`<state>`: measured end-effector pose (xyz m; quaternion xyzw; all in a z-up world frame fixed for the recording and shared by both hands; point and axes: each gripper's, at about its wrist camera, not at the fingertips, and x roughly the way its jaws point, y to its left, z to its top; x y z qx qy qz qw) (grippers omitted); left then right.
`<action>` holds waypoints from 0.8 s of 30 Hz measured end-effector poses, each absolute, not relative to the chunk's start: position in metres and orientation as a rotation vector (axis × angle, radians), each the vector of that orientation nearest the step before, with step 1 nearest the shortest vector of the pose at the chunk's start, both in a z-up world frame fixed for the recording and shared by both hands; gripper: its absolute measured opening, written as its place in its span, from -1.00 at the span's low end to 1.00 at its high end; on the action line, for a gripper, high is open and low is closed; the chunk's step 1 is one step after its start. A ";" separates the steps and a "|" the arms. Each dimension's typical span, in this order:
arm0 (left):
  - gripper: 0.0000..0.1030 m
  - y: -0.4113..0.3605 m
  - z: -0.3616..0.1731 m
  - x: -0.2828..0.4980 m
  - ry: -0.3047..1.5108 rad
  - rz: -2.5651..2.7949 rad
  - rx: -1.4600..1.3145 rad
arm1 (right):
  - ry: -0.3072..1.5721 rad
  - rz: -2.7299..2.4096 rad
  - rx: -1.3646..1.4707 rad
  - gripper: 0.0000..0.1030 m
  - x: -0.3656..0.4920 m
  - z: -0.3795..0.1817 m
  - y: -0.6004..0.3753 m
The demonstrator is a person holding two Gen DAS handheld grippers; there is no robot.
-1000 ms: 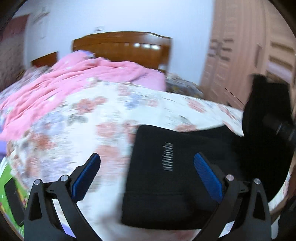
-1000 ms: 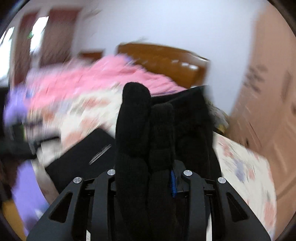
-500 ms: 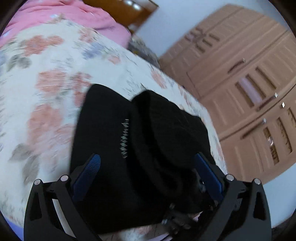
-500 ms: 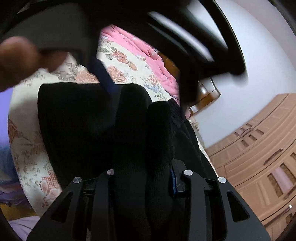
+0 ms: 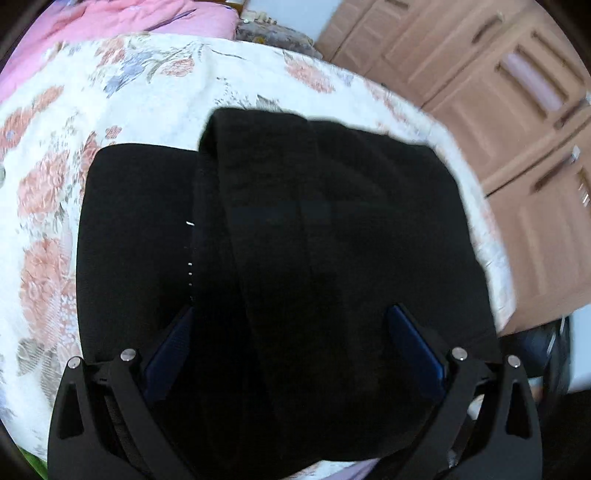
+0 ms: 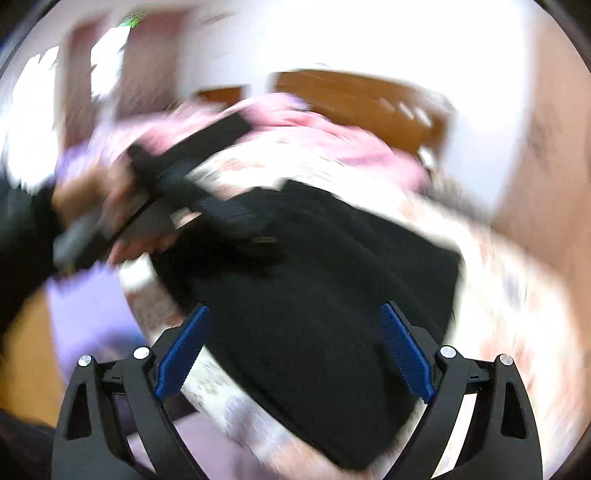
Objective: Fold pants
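Black pants (image 5: 295, 229) lie folded on the floral bedspread (image 5: 140, 92), a top layer laid over the lower one with its fold edge running down the left. My left gripper (image 5: 291, 332) hovers close over them, pointing steeply down, its blue pads wide apart and gripping nothing. In the blurred right wrist view the same pants (image 6: 332, 295) lie on the bed. My right gripper (image 6: 295, 347) is above their near edge. Its jaws are opening and no cloth is between the pads. A person's hand (image 6: 88, 199) holds the left tool at the upper left.
A pink quilt (image 5: 110, 22) is heaped at the head of the bed, before a wooden headboard (image 6: 351, 99). Brown wardrobe doors (image 5: 517, 92) stand just beyond the right side of the bed. Purple cloth (image 6: 85, 317) hangs at the near left edge.
The right gripper has let go of the bunched black cloth it held and its jaws have spread. That layer now lies over the pants. The left gripper tipped down over them.
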<state>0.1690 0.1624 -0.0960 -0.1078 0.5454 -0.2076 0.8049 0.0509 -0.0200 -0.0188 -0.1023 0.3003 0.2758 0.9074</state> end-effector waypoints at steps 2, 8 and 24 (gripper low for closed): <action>0.97 0.156 -0.097 0.170 1.166 -0.418 -0.179 | 0.707 0.479 -0.016 0.72 0.075 -0.024 -0.077; -0.25 0.169 -0.078 0.150 1.040 -0.341 -0.189 | 0.823 0.437 0.224 0.73 0.088 -0.051 -0.139; 0.89 0.235 -0.079 0.137 1.011 -0.425 -0.584 | 0.900 0.598 0.397 0.73 0.104 -0.070 -0.129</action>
